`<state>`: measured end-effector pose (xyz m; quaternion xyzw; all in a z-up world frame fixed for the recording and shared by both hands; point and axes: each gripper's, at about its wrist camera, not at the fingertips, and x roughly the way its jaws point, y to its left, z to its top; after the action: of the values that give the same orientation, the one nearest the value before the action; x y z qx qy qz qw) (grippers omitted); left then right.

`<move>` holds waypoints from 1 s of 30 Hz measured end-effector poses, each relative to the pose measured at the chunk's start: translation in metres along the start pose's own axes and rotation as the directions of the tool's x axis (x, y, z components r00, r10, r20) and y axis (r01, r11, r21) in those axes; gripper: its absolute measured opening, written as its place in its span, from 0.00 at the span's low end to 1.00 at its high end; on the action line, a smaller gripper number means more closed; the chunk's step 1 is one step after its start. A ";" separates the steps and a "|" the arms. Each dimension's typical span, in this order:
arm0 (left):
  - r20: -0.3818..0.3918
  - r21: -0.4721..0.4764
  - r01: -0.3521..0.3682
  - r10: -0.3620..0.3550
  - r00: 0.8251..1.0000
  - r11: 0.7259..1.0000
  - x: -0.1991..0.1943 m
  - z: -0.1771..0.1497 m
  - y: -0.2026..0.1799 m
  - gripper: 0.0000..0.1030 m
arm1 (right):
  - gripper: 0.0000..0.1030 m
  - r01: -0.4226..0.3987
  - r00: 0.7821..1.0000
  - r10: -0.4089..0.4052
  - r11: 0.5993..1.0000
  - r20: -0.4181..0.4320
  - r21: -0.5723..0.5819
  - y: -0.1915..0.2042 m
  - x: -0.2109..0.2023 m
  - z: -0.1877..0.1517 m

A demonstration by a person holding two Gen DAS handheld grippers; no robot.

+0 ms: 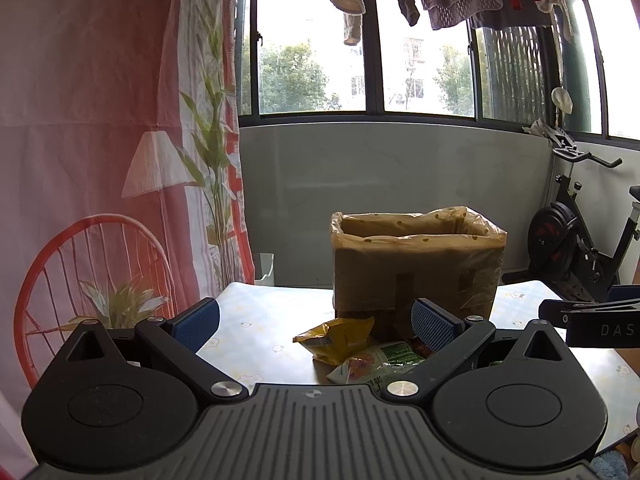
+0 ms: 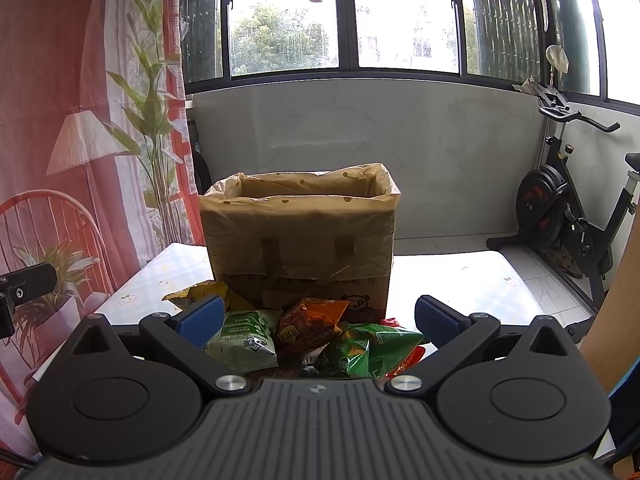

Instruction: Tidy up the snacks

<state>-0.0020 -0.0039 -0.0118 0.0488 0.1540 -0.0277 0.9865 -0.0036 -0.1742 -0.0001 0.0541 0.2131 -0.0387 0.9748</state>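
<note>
Snack packets lie in a loose pile on the bench (image 2: 460, 276), directly in front of a cardboard box (image 2: 298, 240). The box stands upright, open at the top, lined with a translucent dotted plastic bag folded over its rim and taped on the front face.

Packets observed: a crumpled yellow packet (image 1: 336, 338) at the left of the pile, touching the box front; a pale green packet (image 2: 244, 338) just beside it; an orange-brown packet (image 2: 310, 322) in the middle, against the box; a bright green packet (image 2: 372, 346) to the right, overlapping a red wrapper edge (image 2: 410, 358). All are sealed and creased.

Left hand-held gripper (image 1: 316, 322): released, jaws spread wide, nothing between them, above the left part of the pile. Right hand-held gripper (image 2: 320, 318): likewise released, jaws wide apart, poised over the pile's centre, holding nothing.
</note>
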 end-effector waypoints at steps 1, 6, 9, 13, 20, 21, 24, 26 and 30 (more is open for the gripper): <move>0.000 0.000 0.000 0.000 1.000 1.000 0.000 0.000 0.000 1.00 | 1.00 -0.001 1.000 0.001 1.000 0.000 0.001 0.000 0.000 0.000; 0.001 0.000 0.001 -0.001 1.000 1.000 0.000 0.000 0.000 1.00 | 1.00 0.000 1.000 0.000 1.000 0.000 0.001 0.000 -0.001 0.000; 0.000 0.000 0.001 -0.001 1.000 1.000 0.000 0.000 0.000 1.00 | 1.00 -0.001 1.000 0.001 1.000 -0.001 0.001 0.000 -0.001 0.000; 0.000 0.000 0.001 -0.001 1.000 1.000 0.000 0.000 0.000 1.00 | 1.00 -0.002 1.000 0.002 1.000 -0.001 0.002 0.000 -0.001 0.000; 0.000 -0.001 0.003 -0.003 1.000 1.000 0.001 0.000 -0.001 1.00 | 1.00 -0.001 1.000 0.001 1.000 -0.001 0.002 0.000 -0.001 0.000; 0.000 0.000 0.003 -0.003 1.000 1.000 0.001 0.000 -0.001 1.00 | 1.00 -0.001 1.000 0.001 1.000 -0.001 0.003 0.000 -0.001 0.000; -0.005 -0.002 0.002 -0.002 1.000 1.000 0.002 -0.001 -0.001 1.00 | 1.00 -0.005 1.000 0.005 1.000 -0.006 0.007 0.000 0.000 0.000; -0.013 -0.003 0.005 -0.005 1.000 1.000 0.004 0.000 -0.001 1.00 | 1.00 -0.003 1.000 0.003 1.000 -0.008 0.013 -0.001 0.001 0.001; -0.034 0.003 0.037 -0.036 0.999 0.999 0.011 -0.001 0.000 1.00 | 1.00 -0.006 1.000 0.005 0.999 0.018 0.032 -0.007 0.002 0.002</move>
<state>0.0078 -0.0045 -0.0156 0.0480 0.1717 -0.0452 0.9829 -0.0012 -0.1812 0.0004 0.0699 0.2035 -0.0400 0.9758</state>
